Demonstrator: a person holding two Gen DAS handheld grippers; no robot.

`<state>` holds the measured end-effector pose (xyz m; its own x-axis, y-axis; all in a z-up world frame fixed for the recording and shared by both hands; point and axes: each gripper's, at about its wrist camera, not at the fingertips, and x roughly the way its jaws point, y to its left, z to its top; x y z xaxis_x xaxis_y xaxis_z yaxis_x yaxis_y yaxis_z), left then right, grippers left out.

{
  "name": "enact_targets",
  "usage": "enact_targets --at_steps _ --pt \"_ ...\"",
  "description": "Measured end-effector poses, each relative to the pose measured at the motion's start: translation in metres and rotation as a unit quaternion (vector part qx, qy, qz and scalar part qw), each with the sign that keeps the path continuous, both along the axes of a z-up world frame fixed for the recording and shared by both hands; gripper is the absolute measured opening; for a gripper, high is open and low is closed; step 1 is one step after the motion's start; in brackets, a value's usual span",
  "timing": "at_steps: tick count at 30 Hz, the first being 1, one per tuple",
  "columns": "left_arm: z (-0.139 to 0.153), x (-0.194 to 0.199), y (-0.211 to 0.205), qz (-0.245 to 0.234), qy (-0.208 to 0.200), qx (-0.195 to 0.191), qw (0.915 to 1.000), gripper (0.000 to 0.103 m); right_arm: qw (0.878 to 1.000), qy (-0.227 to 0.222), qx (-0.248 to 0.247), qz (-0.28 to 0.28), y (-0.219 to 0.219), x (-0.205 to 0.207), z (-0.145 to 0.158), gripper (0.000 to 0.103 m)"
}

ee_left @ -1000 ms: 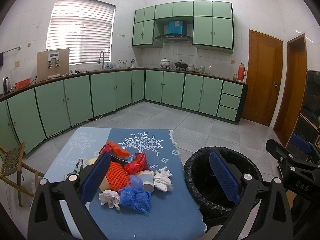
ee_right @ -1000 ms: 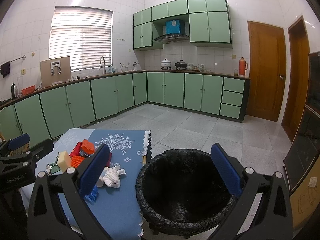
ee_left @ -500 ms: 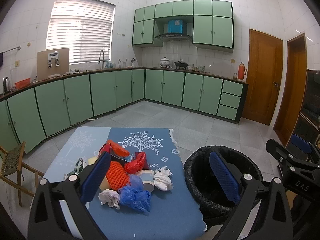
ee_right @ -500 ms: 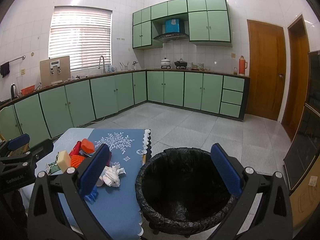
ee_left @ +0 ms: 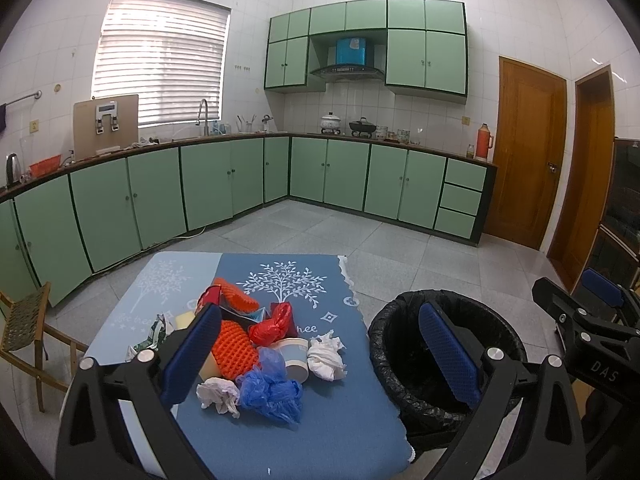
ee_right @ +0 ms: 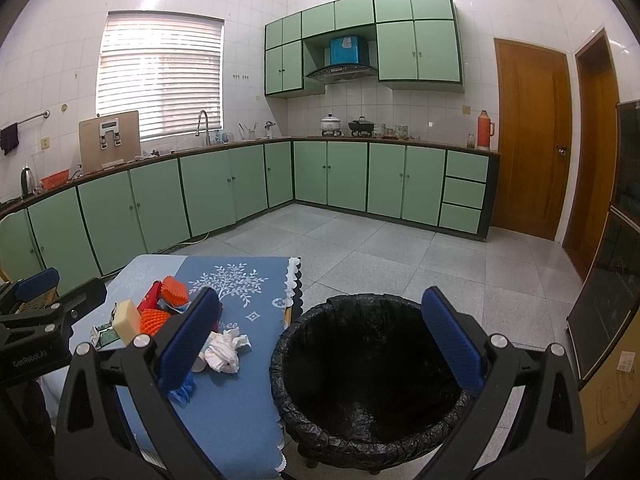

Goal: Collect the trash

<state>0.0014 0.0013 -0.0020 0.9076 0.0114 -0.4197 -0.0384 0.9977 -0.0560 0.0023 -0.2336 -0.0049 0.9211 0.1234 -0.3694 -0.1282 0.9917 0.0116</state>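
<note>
No visible move since 0.5 s ago | L gripper & R gripper both spread, empty | trash piled on table | bin just beside table, under R

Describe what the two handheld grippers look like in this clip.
Both are black plastic frames with silver bolts. The left gripper and right gripper each carry two long blue textured pads. White lettering reads "GenRobot.AI" on the left body and "DAS" on the right body. No sleeves or cables show.
</note>
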Motion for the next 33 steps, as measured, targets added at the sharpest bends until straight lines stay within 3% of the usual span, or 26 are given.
enact_targets --at_steps 25,33 --pt "-0.003 0.003 0.001 0.002 0.003 -0.004 1.0000 0.097 1.000 0.005 -0.005 0.007 0.010 0.007 -0.004 0.098" --pt "-0.012 0.013 0.032 0.035 0.015 0.003 0.9993 0.097 0.999 0.023 -0.006 0.035 0.035 0.024 -0.019 0.098"
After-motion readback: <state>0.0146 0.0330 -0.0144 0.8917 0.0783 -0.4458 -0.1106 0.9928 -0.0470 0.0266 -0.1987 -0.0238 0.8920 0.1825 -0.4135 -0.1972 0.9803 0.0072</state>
